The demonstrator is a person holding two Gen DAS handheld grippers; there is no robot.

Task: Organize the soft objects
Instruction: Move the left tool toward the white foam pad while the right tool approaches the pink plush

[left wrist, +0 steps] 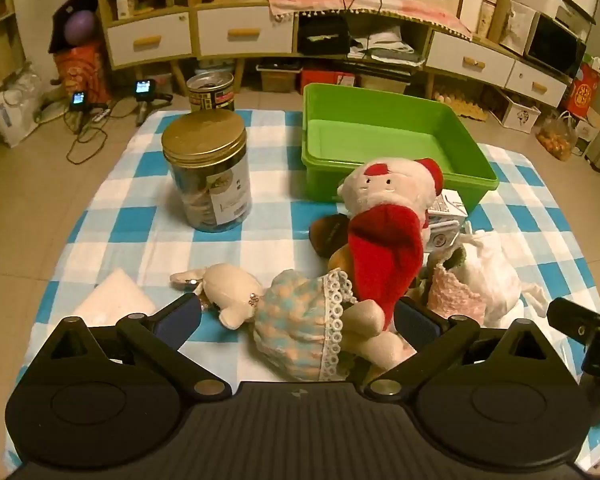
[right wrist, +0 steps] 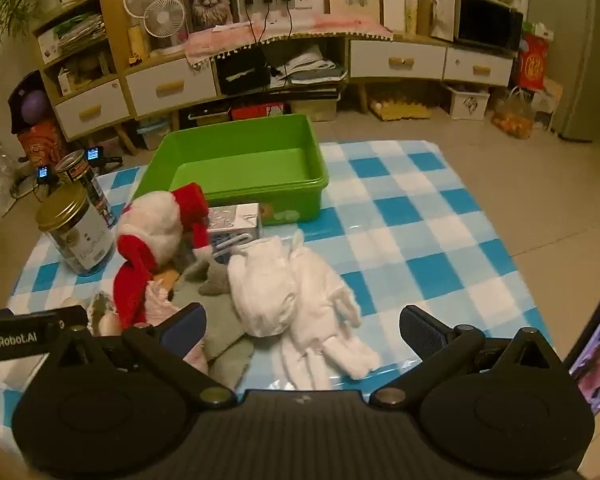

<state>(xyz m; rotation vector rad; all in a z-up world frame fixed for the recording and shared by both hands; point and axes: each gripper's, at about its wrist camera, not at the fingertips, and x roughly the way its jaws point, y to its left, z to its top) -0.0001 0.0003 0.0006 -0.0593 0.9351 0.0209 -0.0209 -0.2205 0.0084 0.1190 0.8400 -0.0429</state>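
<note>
Both claws spread wide, holding nothing. Our left claw (left wrist: 298, 318) hangs low over the doll in the lace-trimmed dress (left wrist: 296, 320), which lies on its side between the two fingers; we can't tell whether the pads touch it. Our right claw (right wrist: 302, 330) straddles the white fluffy plush (right wrist: 296, 300), which lies flat on the blue-and-white checked cloth (right wrist: 420, 216); contact is also unclear there.

Soft pile sits just in front of the green bin (left wrist: 380, 136): the white plush with the red scarf (left wrist: 388, 208) props upright on top, touching the bin's near wall. A brown plush (left wrist: 330, 232) is under it, with a pink knitted piece (left wrist: 452, 296) and a grey cloth (right wrist: 220, 340) beside it. A small printed carton (right wrist: 236, 222) is wedged between the red-scarf plush and the bin.

Bin interior shows only bare green floor.

Left of the pile, well apart: a clear jar with a gold lid (left wrist: 206, 172), a tin can (left wrist: 211, 90) behind it at the cloth's far edge. A white folded pad (left wrist: 114, 298) lies near the left claw's left finger.
</note>
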